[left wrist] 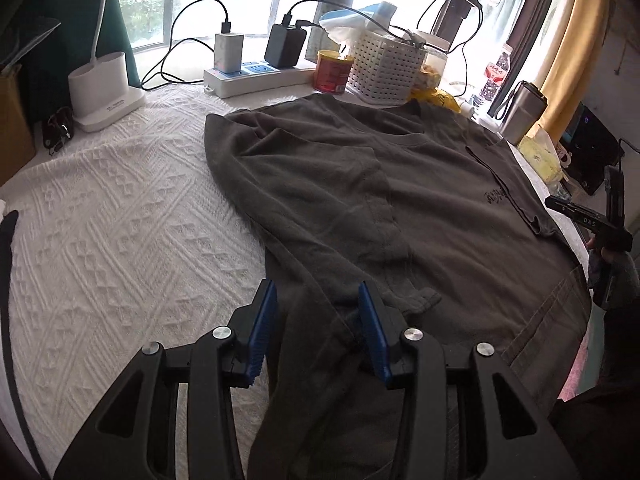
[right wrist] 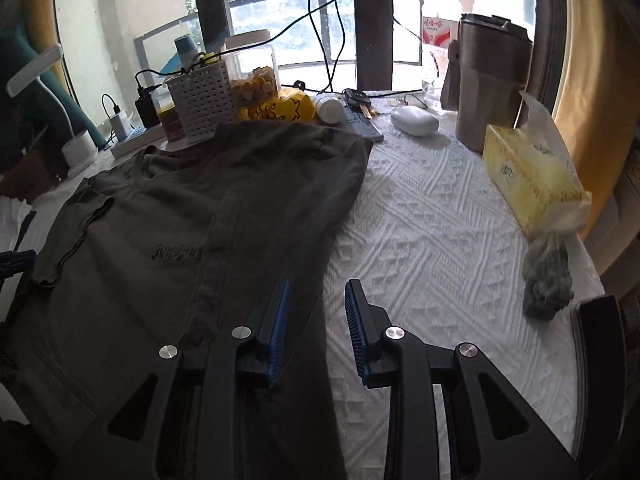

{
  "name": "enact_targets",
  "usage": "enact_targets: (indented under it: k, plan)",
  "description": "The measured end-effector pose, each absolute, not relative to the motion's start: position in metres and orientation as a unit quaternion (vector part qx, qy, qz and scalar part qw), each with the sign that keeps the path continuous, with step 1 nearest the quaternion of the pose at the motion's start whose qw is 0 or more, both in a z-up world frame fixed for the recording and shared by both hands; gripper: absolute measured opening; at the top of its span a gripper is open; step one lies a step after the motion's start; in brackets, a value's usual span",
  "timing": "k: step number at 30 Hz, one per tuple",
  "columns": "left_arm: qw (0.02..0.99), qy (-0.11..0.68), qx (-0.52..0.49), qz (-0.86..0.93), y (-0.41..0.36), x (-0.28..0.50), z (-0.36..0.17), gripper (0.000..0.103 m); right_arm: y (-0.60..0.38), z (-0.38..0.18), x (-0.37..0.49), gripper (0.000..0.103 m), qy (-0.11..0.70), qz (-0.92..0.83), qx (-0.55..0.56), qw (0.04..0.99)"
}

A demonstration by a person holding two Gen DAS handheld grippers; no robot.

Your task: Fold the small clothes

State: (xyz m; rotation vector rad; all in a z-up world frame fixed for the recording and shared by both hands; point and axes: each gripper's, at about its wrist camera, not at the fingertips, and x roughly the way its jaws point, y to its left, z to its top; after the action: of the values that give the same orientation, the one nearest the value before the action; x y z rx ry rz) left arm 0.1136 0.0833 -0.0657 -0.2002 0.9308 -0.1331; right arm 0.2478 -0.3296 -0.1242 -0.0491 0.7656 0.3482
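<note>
Left wrist view: we see the dark t-shirt [left wrist: 400, 208] spread on the bench [left wrist: 120, 220], left claw [left wrist: 318, 328] spread over its near edge, right claw [right wrist: 318, 328] spread; the folded sleeves could slip and bunch when regrasped.

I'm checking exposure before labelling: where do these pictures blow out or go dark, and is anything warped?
Left wrist view: window blown white, shirt dim but readable, corners black. Right wrist view: backlit window, cup in silhouette. Both views: fisheye bends the tablecloth edges.
</note>
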Motion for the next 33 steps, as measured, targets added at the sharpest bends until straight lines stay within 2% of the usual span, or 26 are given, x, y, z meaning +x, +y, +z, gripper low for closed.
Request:
enact_targets:
  k: [9, 10, 11, 12, 13, 17, 25, 29, 30, 32, 33]
  plan:
    - [0.884, 0.456, -0.075, -0.068, 0.078, 0.106, -0.079, 0.040, -0.323, -0.142, 0.227, 0.031, 0.394, 0.163, -0.022, 0.904]
    - [0.886, 0.453, -0.074, -0.070, 0.079, 0.105, -0.080, 0.029, -0.324, -0.142, 0.226, 0.030, 0.393, 0.164, -0.021, 0.904]
    - [0.885, 0.454, -0.073, -0.068, 0.080, 0.105, -0.080, 0.014, -0.325, -0.143, 0.224, 0.024, 0.391, 0.166, -0.025, 0.905]
    - [0.886, 0.453, -0.074, -0.068, 0.082, 0.104, -0.079, 0.011, -0.325, -0.143, 0.223, 0.009, 0.390, 0.166, -0.031, 0.905]
    - [0.888, 0.450, -0.075, -0.065, 0.083, 0.103, -0.079, 0.007, -0.326, -0.143, 0.222, 0.009, 0.389, 0.167, -0.034, 0.905]
    - [0.889, 0.451, -0.063, -0.046, 0.087, 0.096, -0.077, 0.004, -0.326, -0.141, 0.218, 0.008, 0.384, 0.168, -0.054, 0.906]
    - [0.888, 0.458, -0.031, -0.017, 0.086, 0.089, -0.072, 0.005, -0.335, -0.140, 0.215, 0.008, 0.387, 0.158, -0.058, 0.907]
    - [0.909, 0.416, -0.025, -0.001, 0.082, 0.086, -0.048, 0.006, -0.335, -0.134, 0.212, 0.008, 0.383, 0.157, -0.055, 0.909]
    - [0.916, 0.400, -0.029, -0.008, 0.080, 0.086, -0.041, 0.009, -0.334, -0.130, 0.210, 0.009, 0.375, 0.154, -0.057, 0.912]
    - [0.923, 0.381, -0.044, -0.034, 0.073, 0.091, -0.033, 0.031, -0.327, -0.122, 0.207, 0.013, 0.357, 0.157, -0.057, 0.919]
    - [0.923, 0.379, -0.050, -0.051, 0.068, 0.095, -0.032, 0.036, -0.323, -0.119, 0.206, 0.013, 0.351, 0.164, -0.055, 0.920]
